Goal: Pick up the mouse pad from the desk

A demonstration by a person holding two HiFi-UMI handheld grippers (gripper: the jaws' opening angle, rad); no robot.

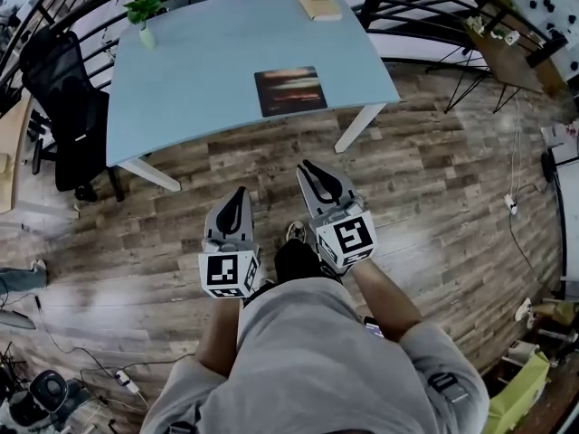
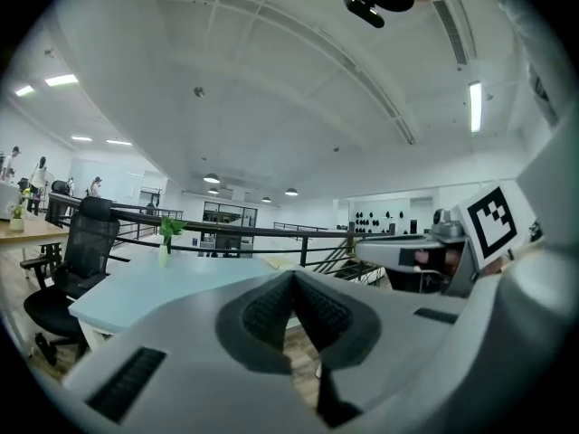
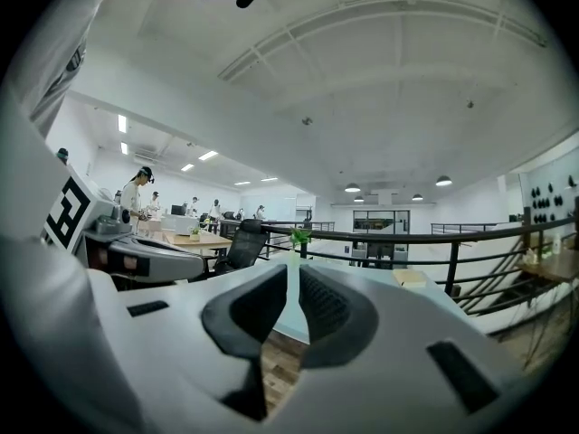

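The mouse pad (image 1: 289, 90), a dark rectangle with a streaked print, lies flat near the front edge of the light blue desk (image 1: 199, 70). Both grippers hang over the wooden floor, short of the desk and pointing toward it. My left gripper (image 1: 239, 191) is shut with nothing in it; in the left gripper view its pads (image 2: 271, 310) meet at the tip. My right gripper (image 1: 306, 165) is open by a narrow slit, also with nothing between its pads (image 3: 326, 306). The mouse pad is hidden from both gripper views.
A tan book (image 1: 318, 5) lies at the desk's far right and a small potted plant (image 1: 145, 16) at its far left. A black office chair (image 1: 68, 116) stands left of the desk. A black railing (image 1: 407, 7) runs behind it. Cables lie on the floor.
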